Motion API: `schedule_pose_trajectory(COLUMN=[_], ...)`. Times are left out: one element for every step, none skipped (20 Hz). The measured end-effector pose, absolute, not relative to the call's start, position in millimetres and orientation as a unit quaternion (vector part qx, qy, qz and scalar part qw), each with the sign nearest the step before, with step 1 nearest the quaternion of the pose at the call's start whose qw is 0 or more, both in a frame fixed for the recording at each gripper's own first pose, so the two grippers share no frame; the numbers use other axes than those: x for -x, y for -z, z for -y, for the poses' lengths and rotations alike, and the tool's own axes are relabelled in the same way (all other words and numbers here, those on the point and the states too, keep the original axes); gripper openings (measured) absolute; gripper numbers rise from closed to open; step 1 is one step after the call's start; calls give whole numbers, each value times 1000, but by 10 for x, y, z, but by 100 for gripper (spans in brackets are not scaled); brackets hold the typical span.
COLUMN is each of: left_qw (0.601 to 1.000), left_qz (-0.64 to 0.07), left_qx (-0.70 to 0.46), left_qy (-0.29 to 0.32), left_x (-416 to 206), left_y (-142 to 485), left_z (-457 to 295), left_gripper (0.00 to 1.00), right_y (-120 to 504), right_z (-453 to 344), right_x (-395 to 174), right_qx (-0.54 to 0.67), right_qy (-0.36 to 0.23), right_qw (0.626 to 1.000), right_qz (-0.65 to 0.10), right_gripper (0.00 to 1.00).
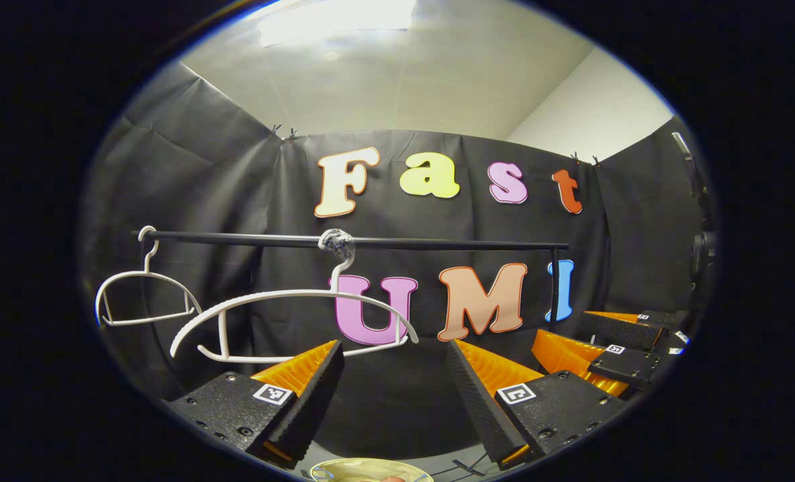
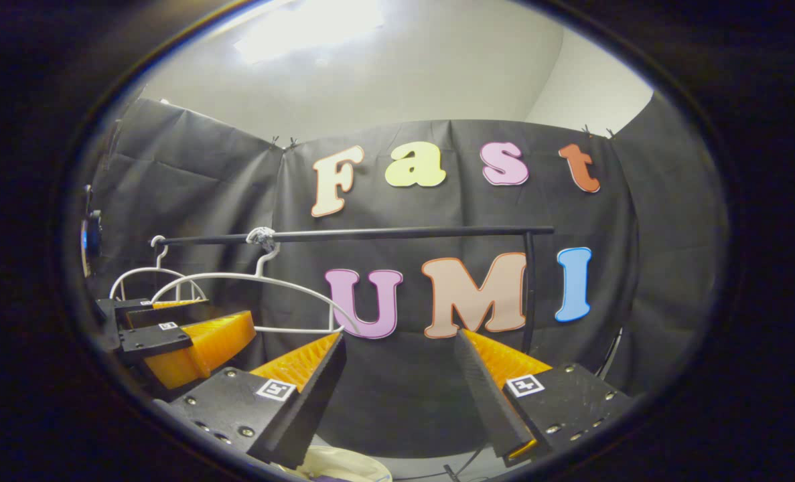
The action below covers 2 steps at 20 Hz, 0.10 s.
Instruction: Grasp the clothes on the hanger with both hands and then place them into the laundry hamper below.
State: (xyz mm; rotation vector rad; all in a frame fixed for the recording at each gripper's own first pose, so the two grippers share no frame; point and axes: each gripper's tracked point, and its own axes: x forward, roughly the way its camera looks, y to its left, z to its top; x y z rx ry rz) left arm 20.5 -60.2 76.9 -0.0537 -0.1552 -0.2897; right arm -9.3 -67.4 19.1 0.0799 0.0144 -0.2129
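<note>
**At the rail: bare hangers up top, both tongs released**

Up at twelve o'clock from the left tongs runs the black rail, and the near white hanger hangs off it by its hook with nothing draped on it. A second white hanger sits out at ten o'clock, also bare. Left tongs stand spread wide, nothing between the jaws. Over at three o'clock in the left gripper view, the right tongs float alongside; in the right gripper view they are likewise parted and empty.

So where are the clothes? Not on either hanger. Down at six o'clock a pale rim pokes up, likely the laundry hamper, and the right gripper view catches pale fabric with a purple scrap low at six too. My read: the garment is already down there, though too little shows to be sure.

To finish well, keep both tongs open and level, draw them straight back clear of the near hanger's arm, and avoid snagging its hook.
</note>
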Motion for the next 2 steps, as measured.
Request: schedule_pose_trajectory(left_qw=[986, 985], left_qz=[76, 75], left_qx=[27, 28], left_qy=[148, 153], left_x=[-205, -212], left_y=[-763, -760], left_z=[622, 654], left_gripper=[92, 92], right_y=[-202, -219], right_z=[707, 736], right_x=[118, 152], right_qx=[-41, -41], right_qy=[111, 117], right_qw=[993, 992], right_qz=[-7, -6], right_gripper=[98, 98])
